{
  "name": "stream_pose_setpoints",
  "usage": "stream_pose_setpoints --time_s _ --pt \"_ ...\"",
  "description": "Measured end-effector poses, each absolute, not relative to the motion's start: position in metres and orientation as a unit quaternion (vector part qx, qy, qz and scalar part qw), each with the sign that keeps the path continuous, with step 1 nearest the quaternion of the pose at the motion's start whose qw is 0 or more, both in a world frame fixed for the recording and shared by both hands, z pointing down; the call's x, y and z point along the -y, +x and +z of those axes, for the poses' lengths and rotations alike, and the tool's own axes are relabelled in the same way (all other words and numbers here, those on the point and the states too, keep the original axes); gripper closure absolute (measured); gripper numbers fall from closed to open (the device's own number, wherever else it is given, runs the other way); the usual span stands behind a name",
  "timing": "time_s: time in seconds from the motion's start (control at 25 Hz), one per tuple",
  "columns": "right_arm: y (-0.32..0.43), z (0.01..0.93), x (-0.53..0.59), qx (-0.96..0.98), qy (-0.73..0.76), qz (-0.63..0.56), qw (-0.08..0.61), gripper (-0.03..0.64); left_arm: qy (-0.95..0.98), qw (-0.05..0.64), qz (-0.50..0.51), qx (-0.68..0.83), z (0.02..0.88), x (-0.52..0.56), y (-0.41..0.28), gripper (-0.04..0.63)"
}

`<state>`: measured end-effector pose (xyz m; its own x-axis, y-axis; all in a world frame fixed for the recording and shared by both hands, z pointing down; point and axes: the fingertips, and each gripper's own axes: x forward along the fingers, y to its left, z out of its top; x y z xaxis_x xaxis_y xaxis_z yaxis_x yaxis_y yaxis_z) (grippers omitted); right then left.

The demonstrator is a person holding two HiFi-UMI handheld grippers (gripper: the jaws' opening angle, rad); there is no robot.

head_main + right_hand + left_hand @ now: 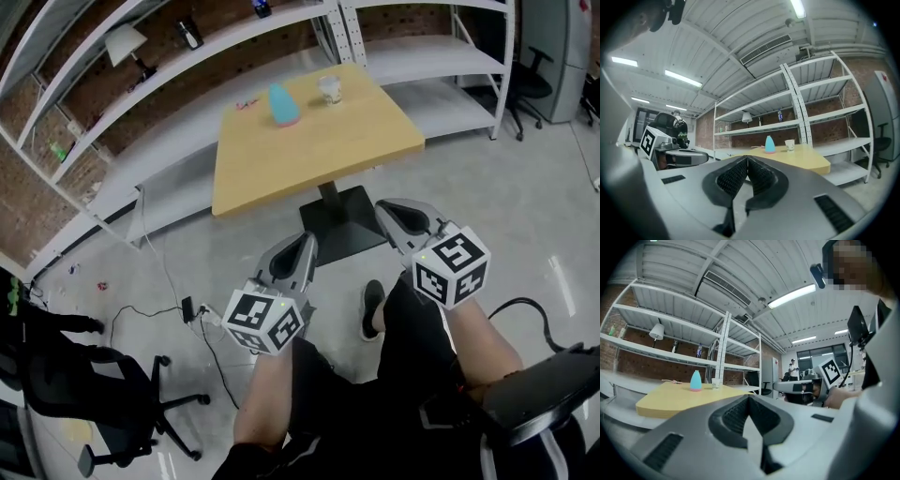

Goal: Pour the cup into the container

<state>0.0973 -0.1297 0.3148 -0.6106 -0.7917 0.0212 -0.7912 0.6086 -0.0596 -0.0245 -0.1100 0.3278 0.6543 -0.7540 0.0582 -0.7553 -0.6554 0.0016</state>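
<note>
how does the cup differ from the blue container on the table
The cup is pale and open-topped; the blue container is turquoise with a pink base and a rounded top. The container stands taller than the cup. Both stand upright, apart, on the wooden table.

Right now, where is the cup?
In the head view, the cup stands at the far end of the table, right of the blue container.

cup (pixel 329 89) right of container (pixel 284 105) on table (pixel 281 178)
</note>
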Motion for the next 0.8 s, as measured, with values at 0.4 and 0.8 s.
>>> stream_pose_setpoints --time_s 0.4,0.8 --pt "0.095 0.3 0.222 -0.881 -0.473 -0.015 0.008 0.617 0.919 0.012 0.017 0.394 0.316 0.209 -0.039 0.595" --pt "0.077 0.286 0.33 -0.861 -0.509 -0.009 0.003 0.614 0.929 0.006 -0.003 0.371 0.29 0.314 -0.066 0.595"
